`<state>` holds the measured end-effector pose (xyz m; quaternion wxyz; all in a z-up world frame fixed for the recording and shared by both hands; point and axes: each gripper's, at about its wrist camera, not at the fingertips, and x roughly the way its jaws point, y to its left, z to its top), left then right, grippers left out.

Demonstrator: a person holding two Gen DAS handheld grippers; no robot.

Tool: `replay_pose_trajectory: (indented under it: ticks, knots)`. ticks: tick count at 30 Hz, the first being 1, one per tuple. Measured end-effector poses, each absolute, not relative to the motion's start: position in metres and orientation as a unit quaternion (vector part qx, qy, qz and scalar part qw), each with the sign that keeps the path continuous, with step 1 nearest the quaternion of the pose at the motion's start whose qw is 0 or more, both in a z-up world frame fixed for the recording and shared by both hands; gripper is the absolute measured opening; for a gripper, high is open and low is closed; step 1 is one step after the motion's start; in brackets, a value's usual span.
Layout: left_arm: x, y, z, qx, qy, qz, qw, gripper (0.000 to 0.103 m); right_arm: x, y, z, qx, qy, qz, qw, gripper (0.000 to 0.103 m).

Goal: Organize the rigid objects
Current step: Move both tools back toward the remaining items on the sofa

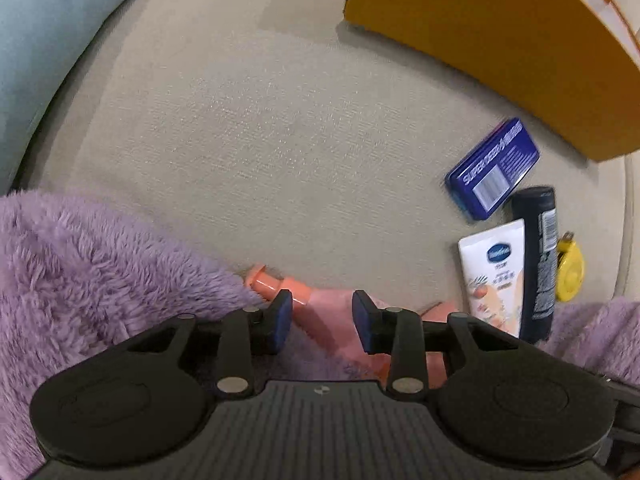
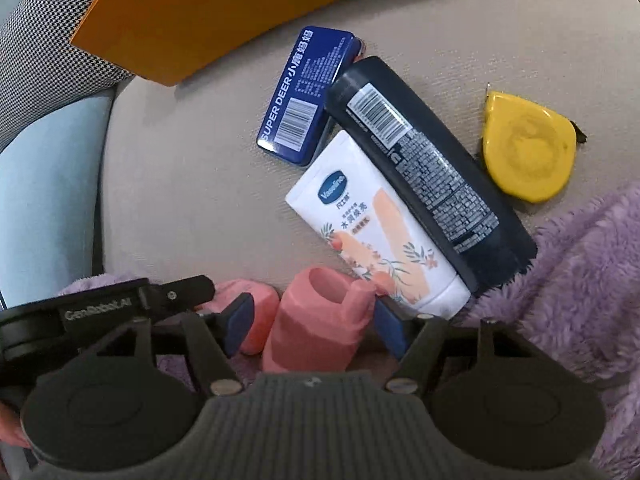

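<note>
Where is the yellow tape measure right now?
In the right wrist view the yellow tape measure lies at upper right on the beige cushion, just beyond the black bottle and above the purple fluffy blanket.

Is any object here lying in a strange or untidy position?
Yes. The black bottle lies tilted across the white tube, and its cap end overlaps the blue tin, so they form a loose heap. The yellow tape measure lies apart.

- Your left gripper [image 1: 322, 316] points down, jaws apart, pink plastic object [image 1: 320, 320] between them, pads not pressing it.
- Purple fluffy fabric [image 1: 100, 272] at left.
- Blue tin [image 1: 493, 168], white tube [image 1: 496, 276], black bottle [image 1: 538, 260], yellow tape measure [image 1: 570, 270] clustered right.
- Orange box [image 1: 500, 40] top right.
</note>
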<state>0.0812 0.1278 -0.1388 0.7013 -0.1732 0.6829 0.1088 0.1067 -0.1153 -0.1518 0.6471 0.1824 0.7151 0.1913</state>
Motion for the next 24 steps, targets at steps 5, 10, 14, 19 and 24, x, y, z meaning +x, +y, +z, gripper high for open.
replay_pose_trajectory:
  ticks: [5, 10, 14, 19, 24]
  knots:
    - [0.100, 0.123, -0.145, -0.124, 0.713, 0.114, 0.681, 0.043, 0.107, -0.112, -0.154, 0.186, 0.716, 0.197, 0.644, 0.067]
    - [0.108, 0.109, -0.148, -0.048, 0.731, 0.100, 0.674, 0.042, 0.109, -0.119, -0.154, 0.190, 0.716, 0.201, 0.641, 0.067]
    - [0.121, 0.119, -0.151, -0.066, 0.754, 0.081, 0.649, 0.042, 0.108, -0.121, -0.151, 0.185, 0.714, 0.207, 0.643, 0.067]
    - [0.128, 0.122, -0.139, -0.043, 0.746, 0.082, 0.660, 0.046, 0.108, -0.124, -0.150, 0.188, 0.711, 0.214, 0.644, 0.067]
    - [0.125, 0.129, -0.137, -0.017, 0.749, 0.075, 0.658, 0.046, 0.110, -0.128, -0.152, 0.190, 0.710, 0.213, 0.644, 0.067]
